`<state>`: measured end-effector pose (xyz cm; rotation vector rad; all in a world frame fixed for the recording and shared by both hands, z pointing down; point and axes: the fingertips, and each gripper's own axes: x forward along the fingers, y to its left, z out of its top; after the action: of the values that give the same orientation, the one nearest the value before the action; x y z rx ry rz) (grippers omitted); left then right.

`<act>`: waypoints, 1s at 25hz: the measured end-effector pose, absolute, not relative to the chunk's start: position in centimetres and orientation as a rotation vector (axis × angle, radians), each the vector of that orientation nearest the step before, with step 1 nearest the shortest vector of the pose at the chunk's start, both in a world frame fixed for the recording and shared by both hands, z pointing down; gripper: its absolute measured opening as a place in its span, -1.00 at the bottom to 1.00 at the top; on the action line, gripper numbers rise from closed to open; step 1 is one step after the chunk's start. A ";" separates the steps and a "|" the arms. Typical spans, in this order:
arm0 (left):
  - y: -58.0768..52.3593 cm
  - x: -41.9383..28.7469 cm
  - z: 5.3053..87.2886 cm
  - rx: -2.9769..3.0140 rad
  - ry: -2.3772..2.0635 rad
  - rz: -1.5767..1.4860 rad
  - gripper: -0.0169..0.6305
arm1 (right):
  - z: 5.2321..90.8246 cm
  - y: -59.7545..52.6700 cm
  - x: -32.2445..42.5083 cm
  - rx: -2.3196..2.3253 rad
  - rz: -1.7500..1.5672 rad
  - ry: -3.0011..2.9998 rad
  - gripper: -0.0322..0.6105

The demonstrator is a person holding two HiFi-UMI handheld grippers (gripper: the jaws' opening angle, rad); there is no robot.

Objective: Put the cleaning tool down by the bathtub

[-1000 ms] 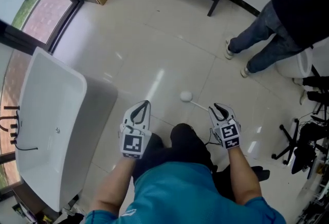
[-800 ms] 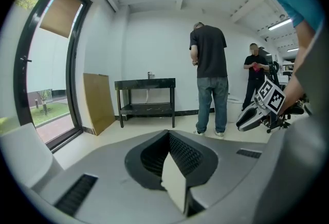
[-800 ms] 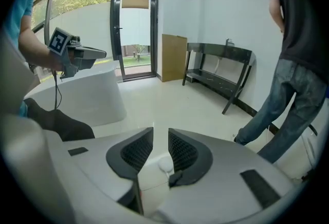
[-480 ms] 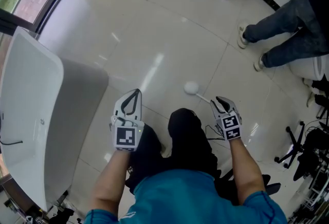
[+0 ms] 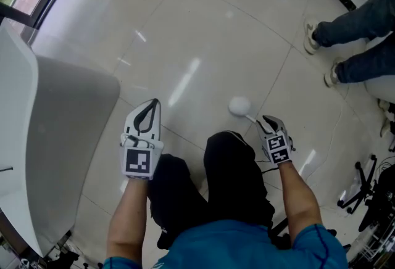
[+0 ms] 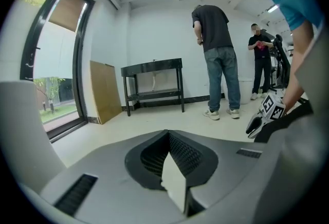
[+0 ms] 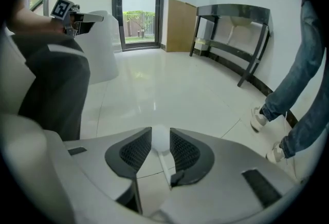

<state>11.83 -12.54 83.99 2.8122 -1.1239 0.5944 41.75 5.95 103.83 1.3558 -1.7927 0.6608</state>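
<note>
While the right gripper (image 5: 266, 121) is seen just right of the middle of the head view, its jaws are parted and have just been opening. The thin stick of the cleaning tool (image 5: 239, 106) is seen between them, with its round white head past the tips. The left gripper (image 5: 151, 104) is closed at its tips with nothing inside. The bathtub (image 5: 68, 138) is seen at the left edge, well apart from the tool.

The person (image 5: 228, 215) wears a teal short-sleeved shirt (image 5: 234, 246) and black trousers (image 5: 234, 175). The left gripper (image 5: 152, 103) is pale grey, its jaws lined with black ribbed pads (image 6: 187, 153), with a cube (image 5: 138, 162) of black-and-white square markers behind.
</note>
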 end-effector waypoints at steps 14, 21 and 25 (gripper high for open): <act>-10.2 22.2 94.5 2.856 -0.723 0.614 -0.94 | 124.1 9.1 45.6 1.133 0.752 -1.706 -0.45; -10.7 22.1 95.7 2.835 -0.711 0.632 -0.94 | 129.5 9.9 44.9 0.957 0.745 -1.684 -0.41; -11.3 21.4 95.9 2.810 -0.738 0.600 -0.94 | 130.0 9.8 44.7 0.927 0.745 -1.688 -0.45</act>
<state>21.40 -11.28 95.94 2.8096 -0.7375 0.6002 44.67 9.78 129.99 0.9265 -1.6879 0.7455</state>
